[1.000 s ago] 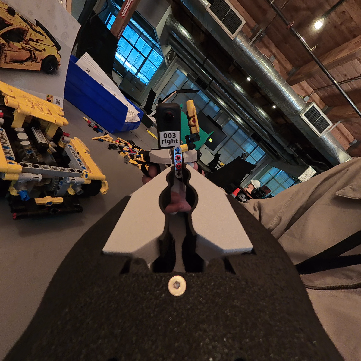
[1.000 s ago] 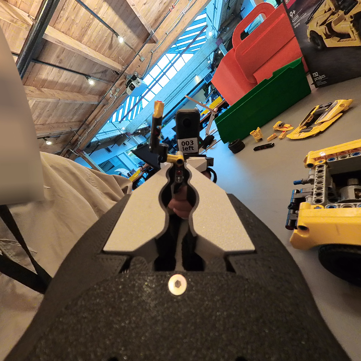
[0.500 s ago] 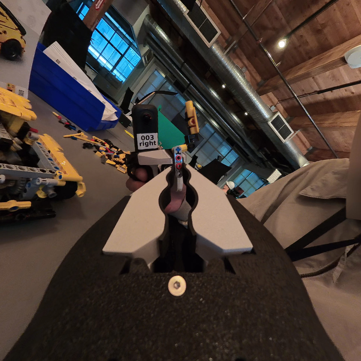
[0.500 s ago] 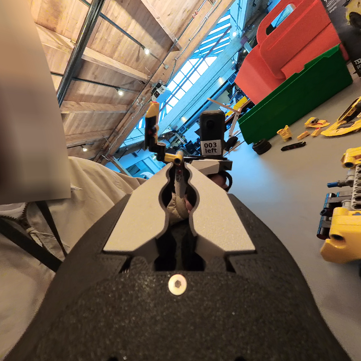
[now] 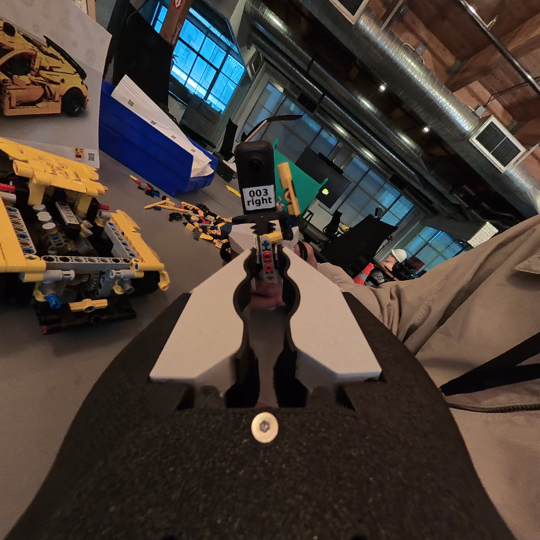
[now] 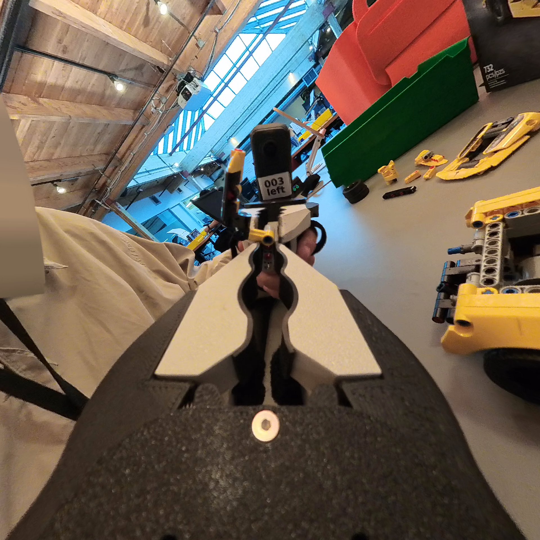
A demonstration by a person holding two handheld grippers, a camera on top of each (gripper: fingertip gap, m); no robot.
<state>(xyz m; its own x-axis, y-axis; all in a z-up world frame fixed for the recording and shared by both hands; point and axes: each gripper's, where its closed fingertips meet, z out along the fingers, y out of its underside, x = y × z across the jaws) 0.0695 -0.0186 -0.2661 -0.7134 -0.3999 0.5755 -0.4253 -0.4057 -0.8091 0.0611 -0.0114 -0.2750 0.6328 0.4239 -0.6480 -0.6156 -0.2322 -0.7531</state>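
Since half a second ago both views swung back toward the table: the other gripper's camera sits centred again, and more of the model car shows.

Left gripper (image 5: 265, 260), frame centre, jaws narrow, clamped on a small grey brick beam with red and blue pins (image 5: 266, 258); right gripper (image 6: 266, 254) pinches the same small assembly from the opposite side, jaws narrow, a yellow connector (image 6: 261, 234) on top and a tall yellow-and-black piece (image 6: 232, 181) rising left of centre. Part-built yellow brick model car (image 5: 70, 233) on the grey table (image 5: 43, 380) at left; blue bin (image 5: 146, 140) upper left; green tray (image 6: 409, 117) and loose black tyre (image 6: 355, 191) upper right.
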